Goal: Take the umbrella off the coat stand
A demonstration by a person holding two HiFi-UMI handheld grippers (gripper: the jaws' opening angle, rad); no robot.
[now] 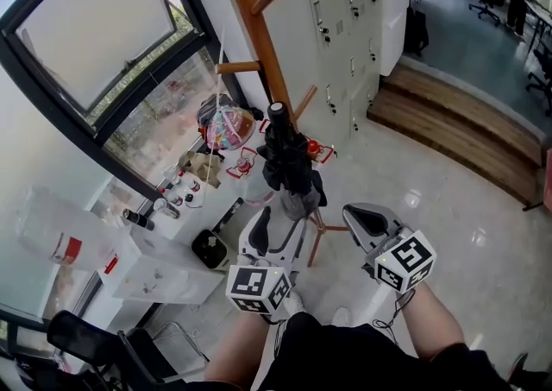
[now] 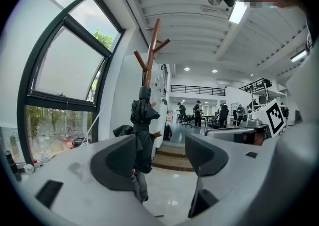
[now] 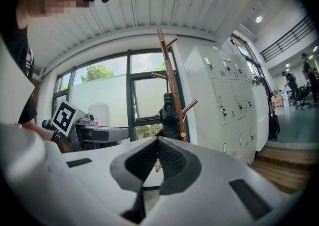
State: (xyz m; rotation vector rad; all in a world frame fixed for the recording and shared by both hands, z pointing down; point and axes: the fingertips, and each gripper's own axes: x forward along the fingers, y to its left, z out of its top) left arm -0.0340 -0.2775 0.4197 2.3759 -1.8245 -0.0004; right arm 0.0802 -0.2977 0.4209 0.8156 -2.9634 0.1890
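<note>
In the head view the coat stand (image 1: 257,27) runs off the top edge — its foot, at centre, sits mostly hidden behind the umbrella (image 1: 285,156) and my left gripper (image 1: 278,223).

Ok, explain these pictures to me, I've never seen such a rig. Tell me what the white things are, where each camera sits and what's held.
No robot here: a person holds a two-jaw gripper in each hand; those are the white things. The head view is from a camera on the person's head, looking down; the other two are from cameras riding on each gripper, looking along its jaws. The left gripper is open, the black umbrella showing in its gap but not squeezed. The right gripper is shut and empty. The umbrella hangs folded on the wooden coat stand, on a shiny floor beside a window. Nothing is held.
</note>
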